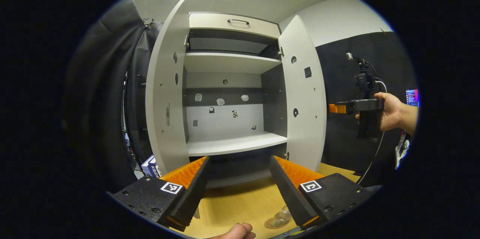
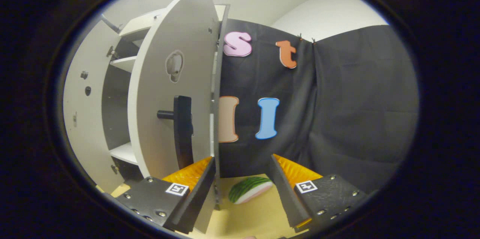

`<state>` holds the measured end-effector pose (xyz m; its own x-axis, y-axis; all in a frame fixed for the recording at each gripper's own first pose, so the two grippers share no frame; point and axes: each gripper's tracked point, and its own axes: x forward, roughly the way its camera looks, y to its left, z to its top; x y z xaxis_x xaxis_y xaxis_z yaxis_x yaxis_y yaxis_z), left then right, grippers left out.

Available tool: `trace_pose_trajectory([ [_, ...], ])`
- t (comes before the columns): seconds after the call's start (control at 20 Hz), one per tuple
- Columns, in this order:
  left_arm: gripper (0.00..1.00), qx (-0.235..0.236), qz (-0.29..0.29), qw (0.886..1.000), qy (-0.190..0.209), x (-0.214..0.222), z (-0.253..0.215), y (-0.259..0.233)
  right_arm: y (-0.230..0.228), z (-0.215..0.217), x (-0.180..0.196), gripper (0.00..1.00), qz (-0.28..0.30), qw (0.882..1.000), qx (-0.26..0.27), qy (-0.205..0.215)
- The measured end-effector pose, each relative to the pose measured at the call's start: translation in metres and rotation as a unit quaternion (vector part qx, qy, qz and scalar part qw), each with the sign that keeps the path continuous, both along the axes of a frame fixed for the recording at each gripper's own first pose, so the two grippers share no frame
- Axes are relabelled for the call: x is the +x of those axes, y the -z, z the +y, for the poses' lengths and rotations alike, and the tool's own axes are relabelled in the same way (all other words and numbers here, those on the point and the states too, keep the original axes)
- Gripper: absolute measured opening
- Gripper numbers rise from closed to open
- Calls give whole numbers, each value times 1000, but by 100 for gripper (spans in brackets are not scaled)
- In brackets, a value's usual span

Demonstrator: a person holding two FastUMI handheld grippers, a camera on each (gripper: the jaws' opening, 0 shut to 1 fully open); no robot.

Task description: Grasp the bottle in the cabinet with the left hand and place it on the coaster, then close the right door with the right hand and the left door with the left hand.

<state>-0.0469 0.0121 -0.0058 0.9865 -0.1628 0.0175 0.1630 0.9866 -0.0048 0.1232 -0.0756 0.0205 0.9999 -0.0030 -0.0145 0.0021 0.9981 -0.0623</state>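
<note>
**Both tongs spread wide, bottle set down on the coaster**

Left gripper view: the left tongs [image 1: 240,190] stand wide apart and hold nothing, raised over the table [image 1: 240,203] in front of the cabinet [image 1: 232,81], whose two doors hang open. Low in the frame, beside one finger, a clear bottle [image 1: 282,216] sits on a round coaster [image 1: 273,224], though the finger partly covers it, so the fit is hard to judge. Farther off, a hand [image 1: 390,111] holds the right tongs [image 1: 337,108] near the right door [image 1: 303,96].

Right gripper view: the right tongs [image 2: 243,190] are wide open and empty, with the right door's [image 2: 172,92] edge just beside one finger; I cannot tell if they touch. A watermelon slice [image 2: 249,189] lies on the table [image 2: 255,216].
</note>
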Motion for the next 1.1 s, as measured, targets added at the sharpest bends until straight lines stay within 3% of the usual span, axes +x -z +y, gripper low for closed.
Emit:
trace_pose_trajectory([
  [0.3,98,-29,-7,1000,-2,-2,16,0,-4,28,8,89,-3,1000,9,0],
  [0.7,98,-7,-6,999,-31,-8,60,5,-3,73,17,85,-7,1000,10,-17],
  [0.95,98,-8,0,998,-62,-12,96,8,11,105,15,96,0,999,-2,-39],
  [1.1,98,-3,-4,997,-79,-12,118,1,22,113,6,92,0,999,-17,-43],
])
